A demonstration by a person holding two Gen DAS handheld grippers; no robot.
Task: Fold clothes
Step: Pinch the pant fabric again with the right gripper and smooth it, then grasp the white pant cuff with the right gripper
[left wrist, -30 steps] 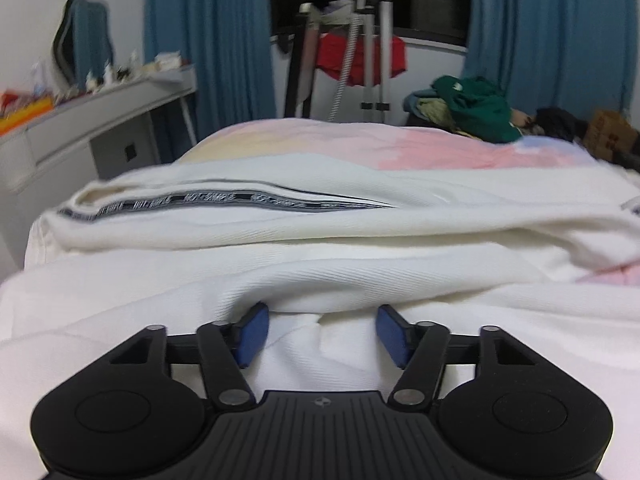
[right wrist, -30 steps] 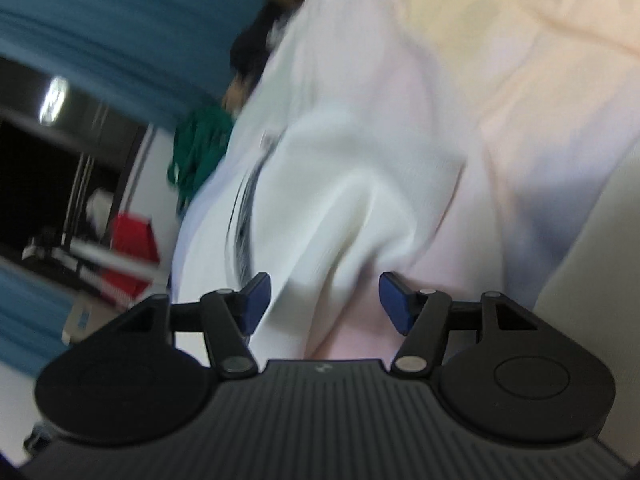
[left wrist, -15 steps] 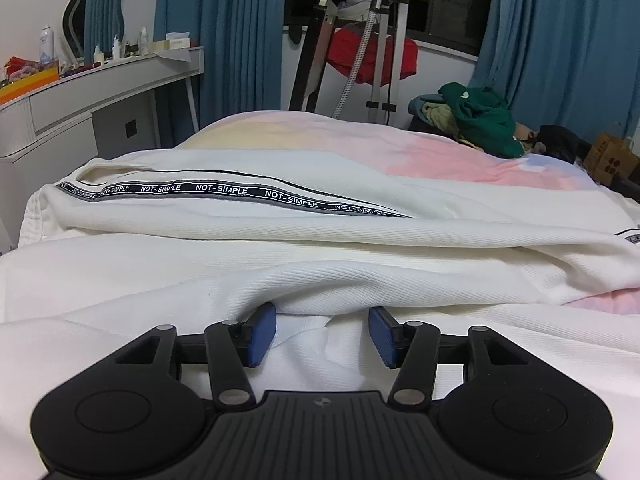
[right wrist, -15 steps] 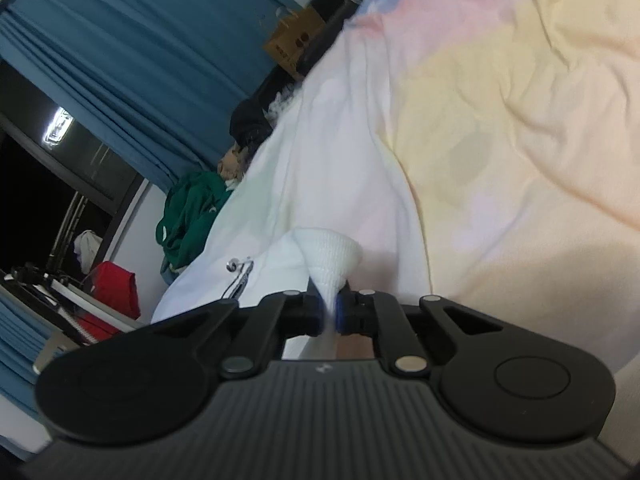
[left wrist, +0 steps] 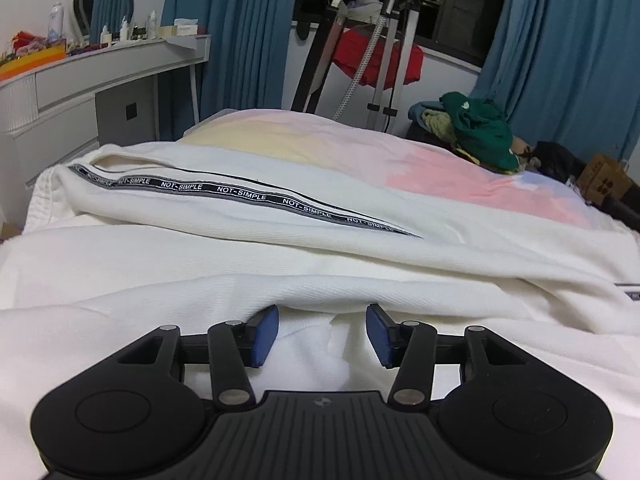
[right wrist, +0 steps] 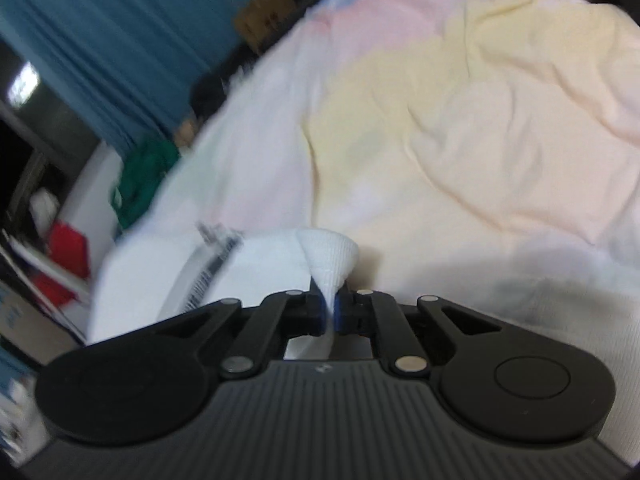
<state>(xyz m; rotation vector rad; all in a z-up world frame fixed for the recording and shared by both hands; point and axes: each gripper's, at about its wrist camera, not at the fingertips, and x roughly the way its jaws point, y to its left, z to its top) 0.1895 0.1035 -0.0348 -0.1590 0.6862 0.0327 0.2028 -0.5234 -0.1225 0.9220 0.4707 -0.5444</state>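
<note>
The fingers of the right gripper (right wrist: 329,312) are pinched tight on a ribbed white edge of the white garment (left wrist: 320,248), maybe a cuff or hem. The cloth stands up from the fingers like a little cone. The picture is blurry, so this hand looks to be moving.

The fingers of the left gripper (left wrist: 322,336) are spread apart and hold nothing. They sit low on the white cloth, one blue pad on each side of a small ridge. A thick fold lies just past the tips. To grab it, the fingers would only need to go a little forward and close.

The garment is long. It runs from left to right across the near part of the bed (left wrist: 460,176). A dark stripe with words (left wrist: 240,196) runs the same way along its top. So the cloth lies sideways in front of the left fingers, and the right hand holds one end piece.

I can't tell how many folds are done.

Under the cloth is a soft sheet in pink, yellow and a little blue. It has wrinkles. Far off are blue curtains (left wrist: 248,28), a white desk (left wrist: 100,80) on the left, and a green pile of clothes (left wrist: 480,132) on the right.
</note>
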